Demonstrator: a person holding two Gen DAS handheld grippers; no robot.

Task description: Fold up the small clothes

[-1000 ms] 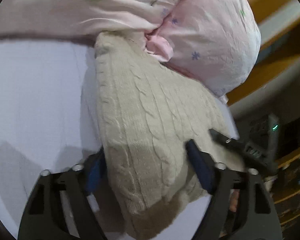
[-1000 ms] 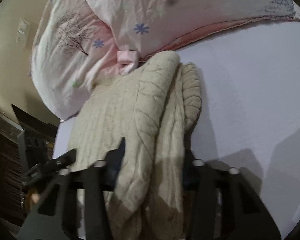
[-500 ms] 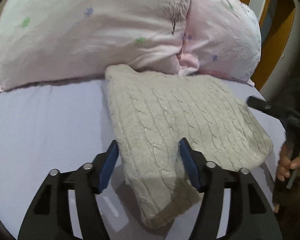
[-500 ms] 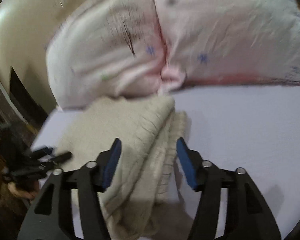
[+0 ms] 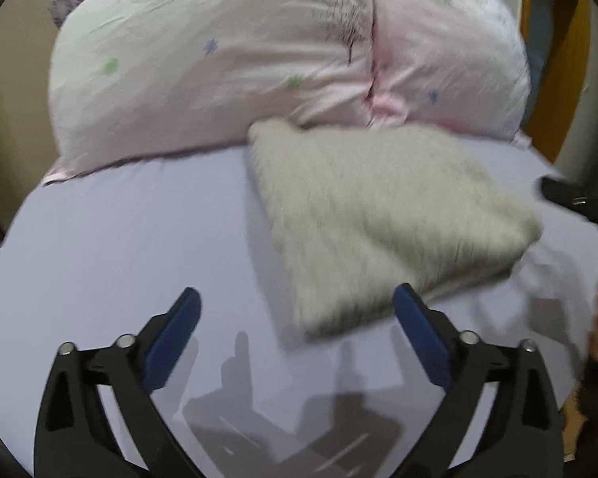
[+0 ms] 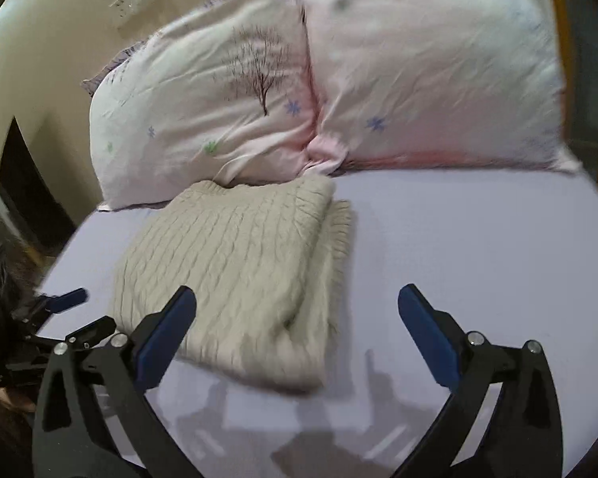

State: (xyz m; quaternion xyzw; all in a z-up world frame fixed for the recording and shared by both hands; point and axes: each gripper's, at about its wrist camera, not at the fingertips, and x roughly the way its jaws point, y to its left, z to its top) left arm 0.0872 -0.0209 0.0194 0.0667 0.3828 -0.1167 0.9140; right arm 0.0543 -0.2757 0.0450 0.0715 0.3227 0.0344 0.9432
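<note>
Both claws just let go and backed off: left claw and right claw gape wide, empty. Sweater sits folded on the bed, looks finished.

Both wrist cams low, facing pillows, sharing sweater
</note>
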